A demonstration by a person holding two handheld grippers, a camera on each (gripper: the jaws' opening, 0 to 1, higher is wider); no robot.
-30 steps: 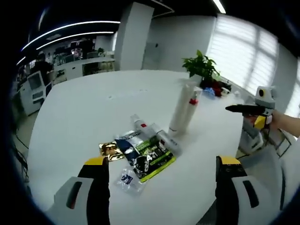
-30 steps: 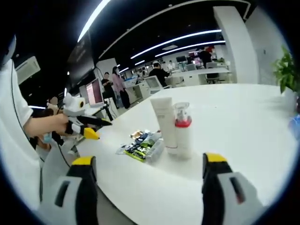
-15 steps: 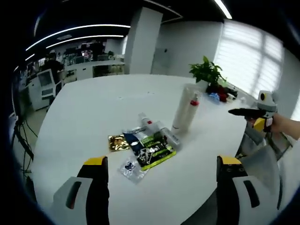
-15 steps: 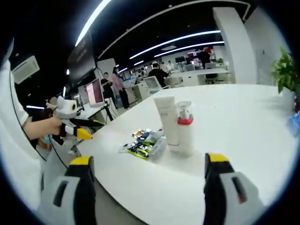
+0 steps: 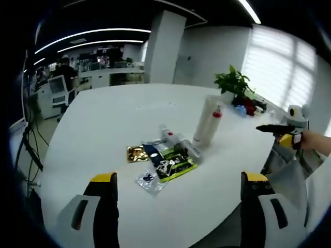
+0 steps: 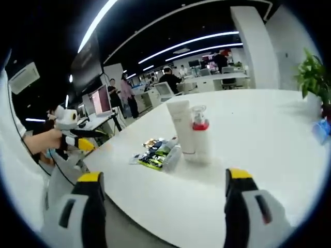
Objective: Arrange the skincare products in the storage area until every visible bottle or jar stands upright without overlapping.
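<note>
Labels on the sachets (image 5: 166,161) and the white tube (image 6: 181,125) are too small to read (both views).

A big white surface (image 5: 103,119) holds a tall tube (image 5: 204,120) and pump bottle (image 5: 213,125) standing together, with flat packets (image 5: 168,160) lying beside them.
</note>
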